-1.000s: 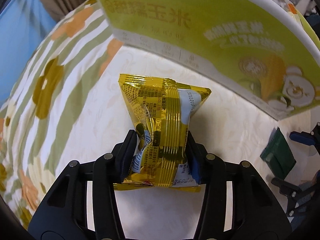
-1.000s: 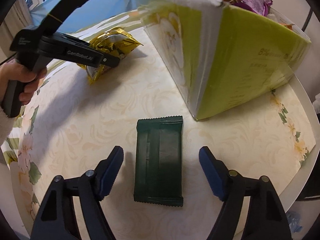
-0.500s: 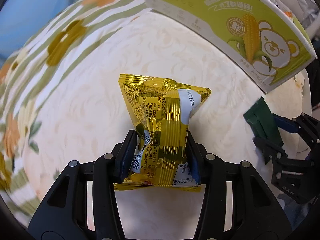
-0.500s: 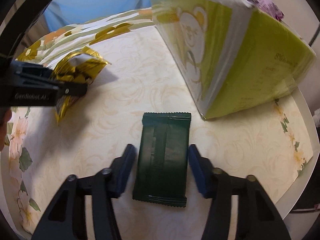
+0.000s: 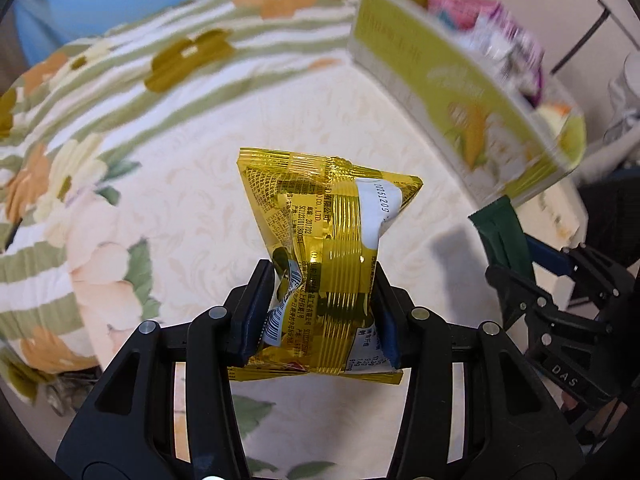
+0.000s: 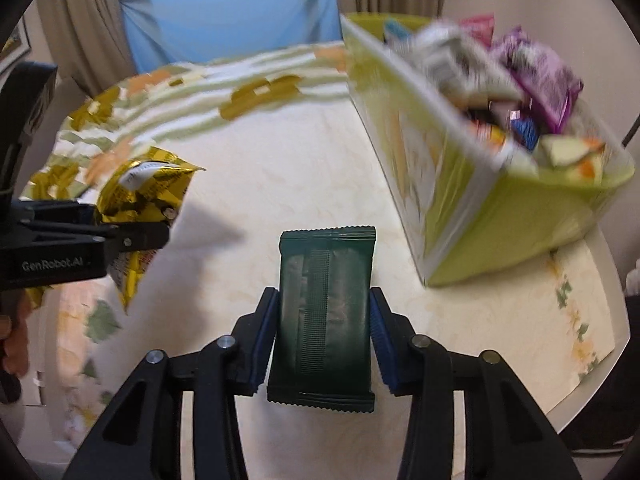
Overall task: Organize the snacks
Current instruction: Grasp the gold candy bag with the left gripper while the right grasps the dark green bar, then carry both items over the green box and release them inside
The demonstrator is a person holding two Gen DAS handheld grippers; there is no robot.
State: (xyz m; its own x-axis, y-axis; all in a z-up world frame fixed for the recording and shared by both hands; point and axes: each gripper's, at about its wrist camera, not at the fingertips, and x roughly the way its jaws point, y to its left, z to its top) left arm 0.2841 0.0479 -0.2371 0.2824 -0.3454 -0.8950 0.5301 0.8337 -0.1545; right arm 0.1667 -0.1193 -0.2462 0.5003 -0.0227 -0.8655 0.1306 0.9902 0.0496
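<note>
A crinkled gold snack packet (image 5: 320, 220) hangs above the table, pinched at its lower half by my left gripper (image 5: 320, 280), which is shut on it. From the right wrist view the gold packet (image 6: 148, 188) shows at the left, held off the table. A dark green flat packet (image 6: 326, 264) sits between the blue pads of my right gripper (image 6: 323, 308). Its jaws are closing and both pads press on the packet's sides, with the packet lifted off the table. The open yellow-green snack box (image 6: 500, 220) stands at the right, with several packets inside.
The round cream table (image 6: 280, 160) has a floral striped cloth (image 5: 100, 120) over its far side. A blue sheet (image 6: 228, 12) and curtains hang behind. A person's hand (image 6: 12, 340) holds the left gripper's handle. The table edge lies close at the right, behind the box.
The right jaws closed from wide apart onto the green packet and raised it off the table. The left gripper rose and swung away from the box, still holding the gold packet.
</note>
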